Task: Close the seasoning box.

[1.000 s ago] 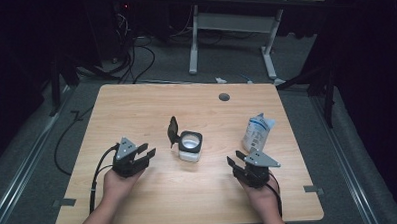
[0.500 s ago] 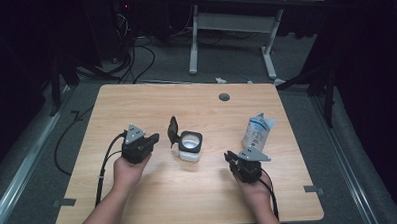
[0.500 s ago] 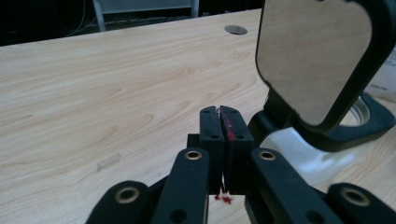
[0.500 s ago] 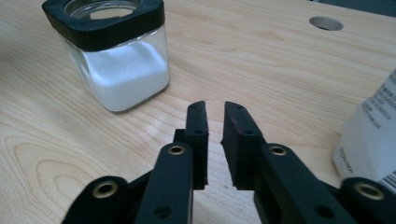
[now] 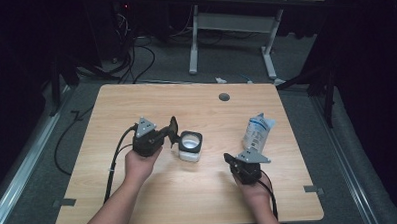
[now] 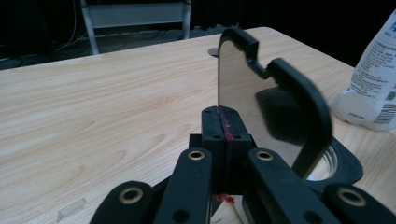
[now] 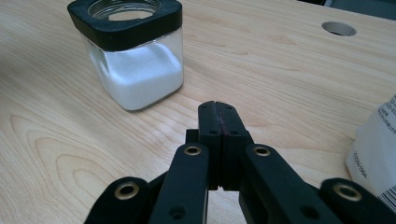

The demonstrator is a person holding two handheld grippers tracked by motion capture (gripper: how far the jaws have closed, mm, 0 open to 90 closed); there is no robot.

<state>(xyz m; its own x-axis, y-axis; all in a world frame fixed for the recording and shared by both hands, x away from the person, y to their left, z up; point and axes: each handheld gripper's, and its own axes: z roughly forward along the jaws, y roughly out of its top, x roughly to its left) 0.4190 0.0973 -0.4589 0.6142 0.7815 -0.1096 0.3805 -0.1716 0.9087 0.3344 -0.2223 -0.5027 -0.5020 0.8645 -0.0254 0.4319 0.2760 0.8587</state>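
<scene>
A square glass jar [image 5: 190, 147] with a black rim, half full of white powder, stands mid-table with its hinged black lid [image 5: 173, 128] flipped upright. My left gripper [image 5: 167, 136] sits just left of the lid, jaws shut with nothing between them. In the left gripper view the lid [image 6: 275, 107] rises right beyond the shut tips [image 6: 223, 122]. My right gripper [image 5: 230, 159] hovers low at the jar's right front; its jaws have just been closing and are shut on nothing. From the right gripper view [image 7: 219, 116] the jar [image 7: 133, 65] stands ahead to the left.
A white and blue pouch [image 5: 258, 131] lies right of the jar, close to my right gripper [image 7: 373, 158]. A round cable hole [image 5: 224, 97] is in the wooden table [image 5: 136, 104] at the back. Cables trail from both grippers toward the front edge.
My left gripper has moved right and a little up, right up to the jar's raised lid. Both grippers' jaws have gone from partly open to shut. The right hand has hardly moved.
</scene>
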